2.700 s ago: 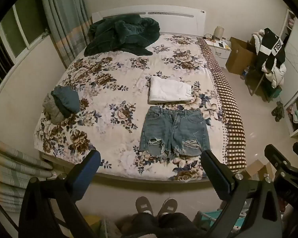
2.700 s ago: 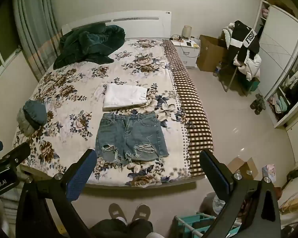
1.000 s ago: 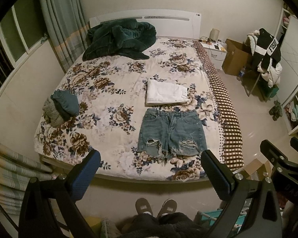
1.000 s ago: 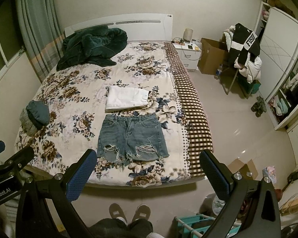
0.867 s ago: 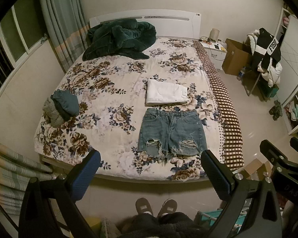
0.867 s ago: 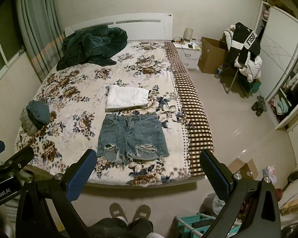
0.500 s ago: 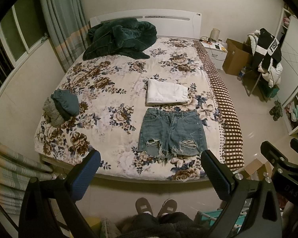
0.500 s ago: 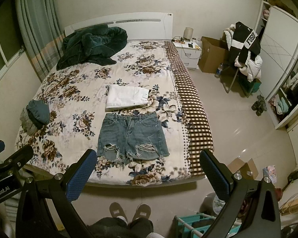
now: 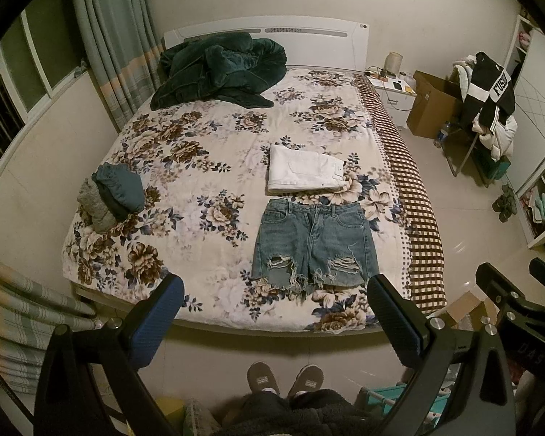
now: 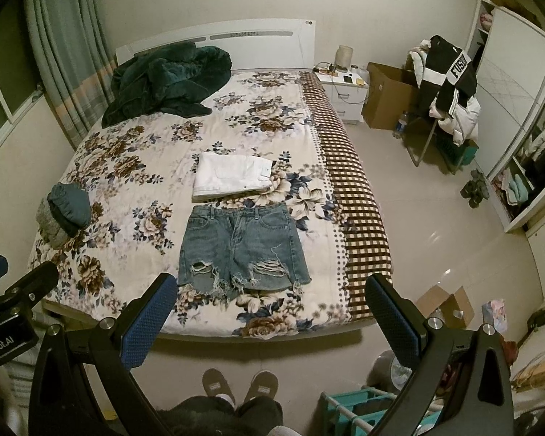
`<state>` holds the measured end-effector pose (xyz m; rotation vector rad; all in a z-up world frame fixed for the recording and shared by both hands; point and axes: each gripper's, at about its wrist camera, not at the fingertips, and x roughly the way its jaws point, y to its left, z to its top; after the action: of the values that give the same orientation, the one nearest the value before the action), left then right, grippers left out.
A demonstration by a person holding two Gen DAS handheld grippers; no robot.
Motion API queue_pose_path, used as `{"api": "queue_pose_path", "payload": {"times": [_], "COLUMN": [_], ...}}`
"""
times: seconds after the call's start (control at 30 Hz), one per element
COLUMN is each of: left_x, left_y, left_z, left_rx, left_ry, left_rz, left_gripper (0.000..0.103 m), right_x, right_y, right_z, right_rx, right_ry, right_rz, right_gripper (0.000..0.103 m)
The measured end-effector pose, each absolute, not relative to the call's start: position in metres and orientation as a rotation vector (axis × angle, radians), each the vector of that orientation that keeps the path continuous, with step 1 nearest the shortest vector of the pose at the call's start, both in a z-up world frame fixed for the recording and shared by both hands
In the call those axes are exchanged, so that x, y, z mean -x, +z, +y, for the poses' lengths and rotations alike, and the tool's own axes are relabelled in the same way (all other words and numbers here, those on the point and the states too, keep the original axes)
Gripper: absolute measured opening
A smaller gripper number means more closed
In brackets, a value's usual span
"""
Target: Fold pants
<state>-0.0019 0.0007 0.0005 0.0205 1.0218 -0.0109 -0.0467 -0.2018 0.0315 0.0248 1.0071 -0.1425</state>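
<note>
Both tools, left tool (image 9: 274, 312) and right tool (image 10: 269, 310), hang released above the bed's foot. Ripped denim shorts (image 9: 313, 243) lie flat on the floral bed (image 9: 185, 167), folded white pants (image 9: 303, 168) just beyond at 12 o'clock.

Shorts (image 9: 313, 243) are laid flat on the bed (image 9: 185, 167) near its foot edge, right of centre. Folded trousers (image 9: 305, 172) are placed just behind the shorts, toward the headboard. A rolled bundle of clothes (image 9: 110, 196) is set at the left edge. A heaped blanket (image 9: 218, 72) is piled against the headboard. A nightstand (image 9: 392, 91) is positioned right of the bed's head, a cardboard box (image 9: 430, 105) beside it.
</note>
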Motion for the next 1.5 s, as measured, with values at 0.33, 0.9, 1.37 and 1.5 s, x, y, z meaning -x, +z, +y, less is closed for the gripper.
{"api": "queue_pose_path", "payload": {"times": [0.33,0.9,1.37,1.5], "left_x": [0.001,-0.112,-0.226,-0.238], "left_y": [0.005,-0.11,-0.305,-0.378], "left_z": [-0.014,0.004,-0.116,-0.184], "left_rx": [-0.019,-0.106,-0.108,-0.066], "left_ry": [-0.013,-0.002,0.122,0.087], "left_rz": [1.026,1.116,1.305,1.39], "left_gripper": [0.103,0.103,0.103,0.103], "right_x": [0.044,-0.061,-0.232,-0.278], "right_y": [0.005,-0.105,-0.317,-0.389], "right_z": [-0.202,-0.213,-0.357,-0.426], "right_rx": [-0.043,-0.178,-0.234,-0.213], "right_ry": [-0.148,-0.216,-0.122,-0.132], "right_rz": [1.031,1.113,1.345,1.411], "right_gripper": [0.103,0.103,0.103,0.102]}}
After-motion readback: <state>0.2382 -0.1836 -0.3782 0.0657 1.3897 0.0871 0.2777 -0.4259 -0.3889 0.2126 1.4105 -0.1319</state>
